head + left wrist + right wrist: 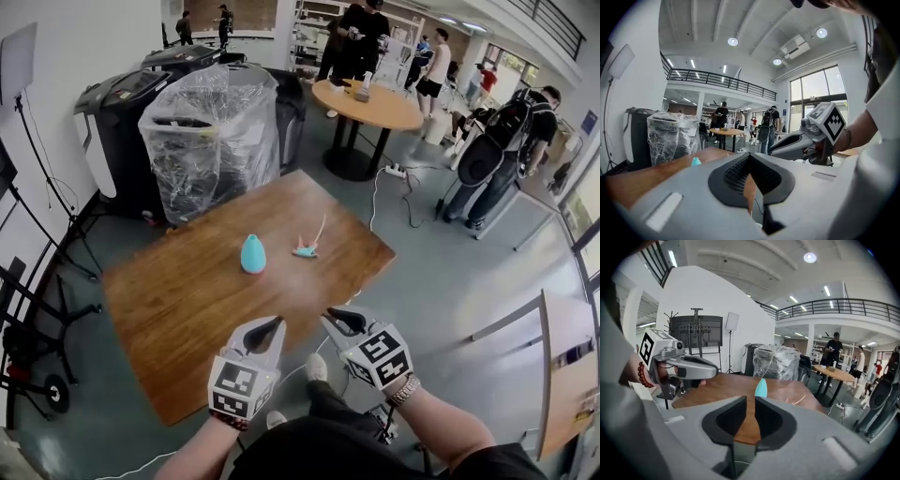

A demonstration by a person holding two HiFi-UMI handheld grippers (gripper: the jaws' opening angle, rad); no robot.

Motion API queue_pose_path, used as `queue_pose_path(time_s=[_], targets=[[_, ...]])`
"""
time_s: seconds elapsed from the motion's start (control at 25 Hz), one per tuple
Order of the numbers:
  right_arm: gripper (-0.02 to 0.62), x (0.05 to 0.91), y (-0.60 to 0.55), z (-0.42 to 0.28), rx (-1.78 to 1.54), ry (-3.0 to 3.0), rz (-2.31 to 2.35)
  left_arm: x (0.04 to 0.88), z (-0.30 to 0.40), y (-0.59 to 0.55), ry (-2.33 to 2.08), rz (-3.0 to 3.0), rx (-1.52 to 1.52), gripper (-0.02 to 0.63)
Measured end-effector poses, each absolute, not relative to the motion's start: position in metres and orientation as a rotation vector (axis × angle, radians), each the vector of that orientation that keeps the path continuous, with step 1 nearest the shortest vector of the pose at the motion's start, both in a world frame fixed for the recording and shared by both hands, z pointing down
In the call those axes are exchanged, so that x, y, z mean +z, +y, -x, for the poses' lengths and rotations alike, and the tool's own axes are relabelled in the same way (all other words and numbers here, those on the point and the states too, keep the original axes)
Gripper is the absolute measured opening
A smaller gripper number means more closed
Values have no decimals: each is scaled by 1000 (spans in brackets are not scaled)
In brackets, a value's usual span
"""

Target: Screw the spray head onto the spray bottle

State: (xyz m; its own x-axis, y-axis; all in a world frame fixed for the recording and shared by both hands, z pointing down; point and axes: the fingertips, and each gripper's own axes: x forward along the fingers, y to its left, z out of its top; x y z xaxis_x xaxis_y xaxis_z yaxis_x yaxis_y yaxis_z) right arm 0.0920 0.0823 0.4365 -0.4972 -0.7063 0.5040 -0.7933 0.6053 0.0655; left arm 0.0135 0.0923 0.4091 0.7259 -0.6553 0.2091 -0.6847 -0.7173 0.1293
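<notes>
The table [187, 309] carries both parts, and neither is in a grip. The left gripper [272, 327] hovers at the near edge with its jaws clenched together on nothing. The right gripper [339, 320], beside it, has its jaws a narrow slit apart and is also empty. The bottle [253, 254] stands upright near the table's middle with no head fitted. The spray head [306, 249] lies just right of the bottle, apart from it. The task appears not to have begun: pick-up, mating and screwing all remain.
</notes>
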Motion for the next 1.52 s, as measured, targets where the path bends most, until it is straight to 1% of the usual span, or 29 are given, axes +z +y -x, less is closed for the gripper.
queue_pose_path(time_s=[0.2, 0.64, 0.88, 1.2, 1.52], targets=[[46, 452, 48, -102, 270, -2361, -1166, 421, -31, 60, -1078, -2717, 260, 14], [46, 498, -47, -160, 314, -2321, -1077, 450, -92, -28, -1107, -2637, 343, 14], [46, 544, -96, -186, 303, -2251, -978, 476, -108, -58, -1143, -2546, 422, 14], [63, 616, -146, -183, 263, -2186, -791, 502, -111, -88, -1215, -2438, 519, 14], [64, 672, -175, -166, 180, -2116, -634, 515, -101, -97, -1269, -2371, 610, 14]])
